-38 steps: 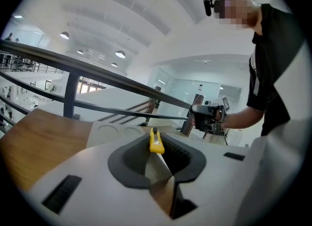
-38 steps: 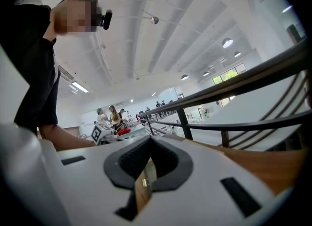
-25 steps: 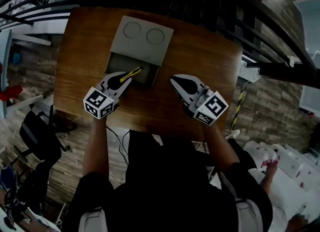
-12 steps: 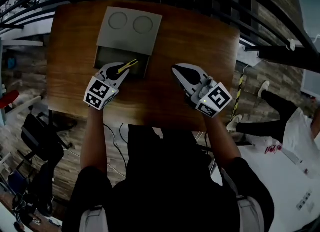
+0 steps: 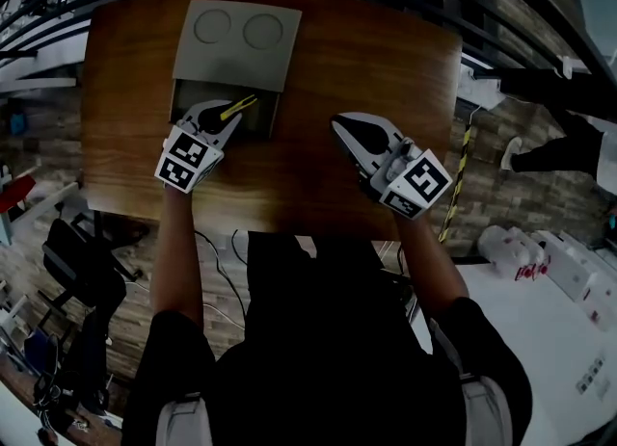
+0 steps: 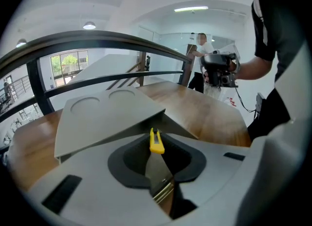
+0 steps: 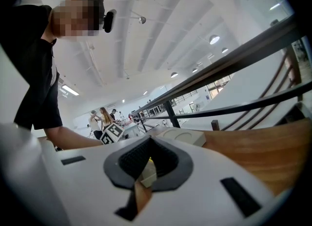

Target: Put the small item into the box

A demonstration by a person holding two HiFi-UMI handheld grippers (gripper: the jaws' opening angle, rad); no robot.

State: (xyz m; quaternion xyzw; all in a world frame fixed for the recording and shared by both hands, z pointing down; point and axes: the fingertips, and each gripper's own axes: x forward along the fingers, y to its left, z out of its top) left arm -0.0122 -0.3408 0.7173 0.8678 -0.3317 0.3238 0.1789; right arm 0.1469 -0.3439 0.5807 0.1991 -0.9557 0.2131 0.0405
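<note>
A grey box (image 5: 183, 97) lies open at the table's far left, its lid (image 5: 235, 41) with two round recesses folded back. My left gripper (image 5: 218, 114) is shut on a small yellow utility knife (image 5: 239, 105), holding it over the box's open tray. In the left gripper view the knife (image 6: 156, 142) sticks out between the jaws toward the lid (image 6: 105, 117). My right gripper (image 5: 341, 127) hovers over the bare table to the right of the box, shut with nothing in it. Its own view shows the closed jaws (image 7: 145, 170) and the box (image 7: 181, 135) beyond.
The brown wooden table (image 5: 337, 59) ends close to my body. Black railings (image 5: 540, 88) cross above and to the right. People stand in the background of both gripper views. A dark chair (image 5: 82, 271) is on the floor at lower left.
My left gripper has carried the knife a little forward, further over the box's tray. The right gripper has held its place. The head view has shifted, so the table sits higher and more to the left.
</note>
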